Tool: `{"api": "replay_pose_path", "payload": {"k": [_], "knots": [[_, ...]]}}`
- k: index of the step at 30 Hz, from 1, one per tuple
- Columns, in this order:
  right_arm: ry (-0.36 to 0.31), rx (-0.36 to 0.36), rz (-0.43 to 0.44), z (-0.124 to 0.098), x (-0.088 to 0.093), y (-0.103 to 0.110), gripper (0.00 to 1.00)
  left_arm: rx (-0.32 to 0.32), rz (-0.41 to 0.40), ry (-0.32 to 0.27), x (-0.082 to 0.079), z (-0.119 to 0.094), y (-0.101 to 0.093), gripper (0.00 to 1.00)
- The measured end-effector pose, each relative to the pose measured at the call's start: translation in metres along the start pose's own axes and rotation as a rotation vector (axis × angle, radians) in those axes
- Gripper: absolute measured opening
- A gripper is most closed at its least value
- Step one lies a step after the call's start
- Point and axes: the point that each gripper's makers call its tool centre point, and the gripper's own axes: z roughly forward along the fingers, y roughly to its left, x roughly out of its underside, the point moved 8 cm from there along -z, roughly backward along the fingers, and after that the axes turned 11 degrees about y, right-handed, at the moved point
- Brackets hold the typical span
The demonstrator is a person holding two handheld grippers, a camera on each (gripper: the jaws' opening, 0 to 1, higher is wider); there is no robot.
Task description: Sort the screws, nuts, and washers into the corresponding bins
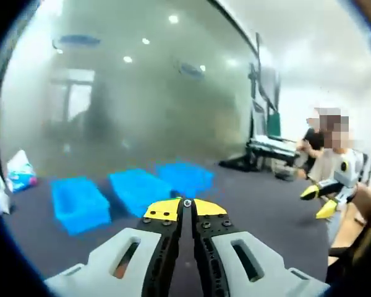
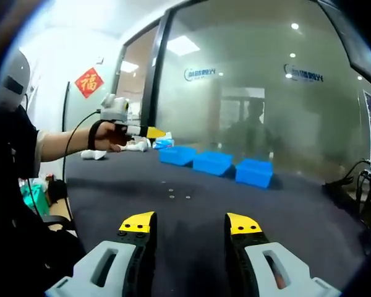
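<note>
My left gripper (image 1: pixel 187 206), pinching a small screw (image 1: pixel 187 202), should centre over the right bin (image 1: pixel 80 203); right gripper (image 2: pixel 190 224) gapes empty.

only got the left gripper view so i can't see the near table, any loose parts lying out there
observer: yes, a few small parts lie on the dark table just ahead of the right gripper, short of the three blue bins.
operator: ok, my left gripper is shut on a small metal piece, is the right one free
observer: yes, its jaws stand apart with nothing between them.
</note>
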Motion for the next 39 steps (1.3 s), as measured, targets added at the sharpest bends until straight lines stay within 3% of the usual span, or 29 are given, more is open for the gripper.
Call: {"api": "replay_pose_path", "payload": {"k": [2,5,10,15,20,27,32,39], "knots": [[-0.002,-0.003,-0.001,0.001,-0.001,0.001,0.4,-0.069,-0.016,-0.032,-0.005,0.0,0.022,0.06],[0.002,-0.006,-0.002,0.003,0.0,0.001,0.4,-0.159,-0.035,-0.034,-0.009,0.003,0.051,0.06],[0.01,-0.01,0.0,0.005,0.001,0.002,0.4,-0.219,-0.059,-0.053,-0.019,0.011,0.083,0.06],[0.01,-0.014,0.003,0.007,0.001,0.003,0.4,-0.275,-0.028,-0.028,-0.026,0.032,0.109,0.06],[0.014,-0.016,0.005,0.007,0.002,0.003,0.4,-0.343,-0.028,0.032,-0.022,0.052,0.133,0.06],[0.014,-0.012,0.014,0.005,0.005,0.001,0.4,-0.376,-0.037,0.088,-0.016,0.071,0.155,0.06],[0.014,-0.014,0.019,0.004,0.007,0.001,0.4,-0.392,-0.061,0.09,-0.016,0.074,0.157,0.06],[0.013,-0.014,0.023,0.003,0.008,0.001,0.4,-0.387,-0.033,0.101,-0.014,0.074,0.154,0.06]]}}
